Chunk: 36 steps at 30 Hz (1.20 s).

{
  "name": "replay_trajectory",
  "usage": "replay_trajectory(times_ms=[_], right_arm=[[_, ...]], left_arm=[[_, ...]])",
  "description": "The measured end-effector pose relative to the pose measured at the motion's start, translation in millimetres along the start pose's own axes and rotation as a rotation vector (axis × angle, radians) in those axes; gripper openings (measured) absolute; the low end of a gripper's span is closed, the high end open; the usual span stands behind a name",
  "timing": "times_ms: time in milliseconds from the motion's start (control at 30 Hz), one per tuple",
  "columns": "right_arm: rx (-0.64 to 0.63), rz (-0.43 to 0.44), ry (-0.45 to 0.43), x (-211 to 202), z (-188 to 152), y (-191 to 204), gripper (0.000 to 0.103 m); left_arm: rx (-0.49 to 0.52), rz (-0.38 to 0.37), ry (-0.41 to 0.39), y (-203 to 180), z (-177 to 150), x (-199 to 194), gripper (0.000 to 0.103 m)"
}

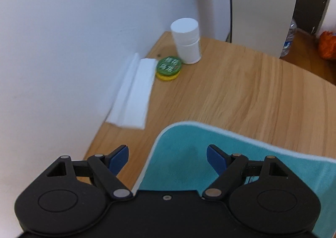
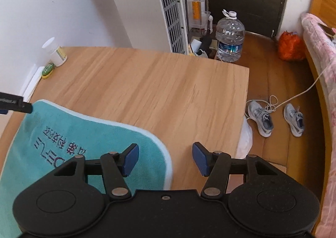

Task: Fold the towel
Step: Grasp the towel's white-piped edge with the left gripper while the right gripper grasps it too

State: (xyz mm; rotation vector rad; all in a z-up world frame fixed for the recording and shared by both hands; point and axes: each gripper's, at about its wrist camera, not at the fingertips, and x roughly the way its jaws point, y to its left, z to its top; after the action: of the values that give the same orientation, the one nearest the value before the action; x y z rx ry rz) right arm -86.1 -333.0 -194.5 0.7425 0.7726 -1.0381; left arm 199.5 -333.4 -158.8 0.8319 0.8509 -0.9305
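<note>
On the wooden tabletop [image 2: 159,91] lies the teal towel [image 2: 88,143], flat. Over its left far corner hang the left tongs [image 1: 168,159], spread wide with nothing between the pads. Over the towel's right far corner hang the right tongs [image 2: 166,159], likewise spread, the towel's edge passing between their pads.

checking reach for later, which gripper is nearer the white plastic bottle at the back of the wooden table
Left. The left gripper hovers over the teal towel's far left corner, on the white plastic bottle's side. The right gripper hangs at the towel's right edge, farther off.
</note>
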Motion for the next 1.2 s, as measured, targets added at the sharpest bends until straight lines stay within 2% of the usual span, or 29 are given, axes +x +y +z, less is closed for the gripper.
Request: replay_trajectory(times_ms=[133,267,367,500,767,900,967,1000,1067,1100,1133,1200], right_arm=[[0.012,-0.031,0.006,1.6,-0.2,11.1,0.060],[-0.038,-0.074,0.037,0.8,-1.6,21.1,0.059],[-0.071,-0.073,0.045,0.3,-2.9,27.6,0.058],[-0.111,-0.068,0.035,-0.7,-5.6,35.3,0.051],[-0.095,-0.082,0.044,1.3,-1.0,35.6,0.050],[-0.103,-0.077,0.047,2.8,0.2,35.9,0.048],[-0.118,-0.066,0.050,3.5,1.0,36.5,0.042],[-0.127,-0.057,0.053,3.4,1.4,37.0,0.036],[-0.133,-0.035,0.063,3.5,2.9,37.5,0.017],[-0.132,-0.025,0.068,3.7,3.7,37.4,0.011],[-0.131,-0.015,0.073,3.9,4.6,37.2,0.011],[-0.114,-0.014,0.088,3.2,8.1,34.7,0.010]], left_arm=[[-0.008,-0.044,-0.006,-1.3,3.0,16.2,0.083],[0.071,-0.103,-0.020,-10.2,-4.0,22.6,0.083],[0.100,-0.108,-0.040,-11.2,-8.7,23.4,0.082],[0.068,-0.152,-0.045,1.3,-12.2,26.9,0.082],[-0.065,-0.151,-0.083,26.2,-14.2,26.9,0.082],[-0.060,-0.159,-0.080,23.8,-13.1,30.7,0.057],[-0.045,-0.171,-0.085,20.6,-11.9,30.3,0.050],[-0.044,-0.188,-0.084,19.1,-10.8,28.4,0.037],[-0.024,-0.206,-0.086,13.6,-10.5,25.7,0.026],[-0.013,-0.207,-0.089,11.5,-11.0,24.6,0.015],[0.006,-0.206,-0.090,8.2,-11.4,23.0,0.009],[0.030,-0.204,-0.090,3.2,-12.0,20.8,0.006]])
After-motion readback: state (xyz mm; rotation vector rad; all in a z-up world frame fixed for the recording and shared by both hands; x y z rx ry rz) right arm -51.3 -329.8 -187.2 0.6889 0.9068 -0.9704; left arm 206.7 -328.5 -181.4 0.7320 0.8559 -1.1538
